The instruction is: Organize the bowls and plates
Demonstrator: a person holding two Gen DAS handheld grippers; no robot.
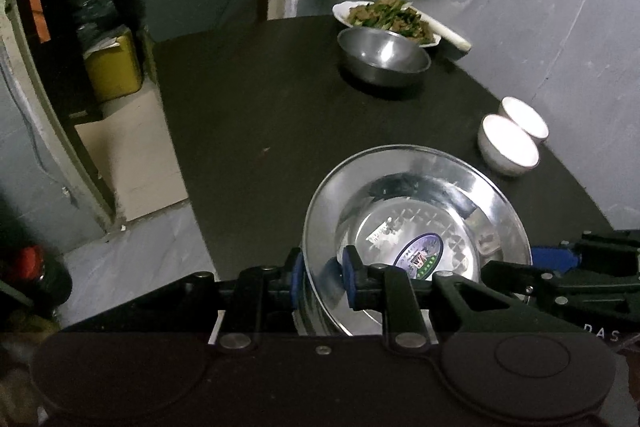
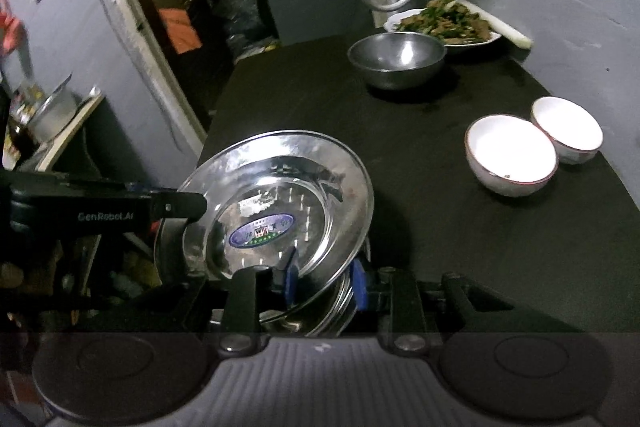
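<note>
We list what stands on the dark table (image 2: 460,227) at this moment. Item one: a steel plate (image 1: 416,211), held over the near edge of the table by both claws at once. Our left gripper (image 1: 323,277) has its blue pads (image 1: 351,277) to either side of the plate's left rim, close together on it, and we judge them clamped on it; our right gripper (image 2: 325,281) straddles the plate's near rim in the same way, with what looks like more steel plates stacked just beneath, though the shadow there leaves that unsure. The plate is round and so has no long axis to give; it faces up and tilts, its far rim higher than the near one in the right wrist view, its oval sticker (image 2: 261,230) turned up toward the camera. Item two: a steel bowl (image 1: 383,55), upright and empty, at the far end of the table. Item three: a white dish of cooked greens (image 1: 386,19), just behind the steel bowl. Item four: two white bowls (image 2: 511,154), upright, side by side and about touching, near the right edge. As to progress, we judge the work only partly done: the plate is in hand and not yet set down, while the steel bowl and the white bowls stand apart, unstacked.
</note>
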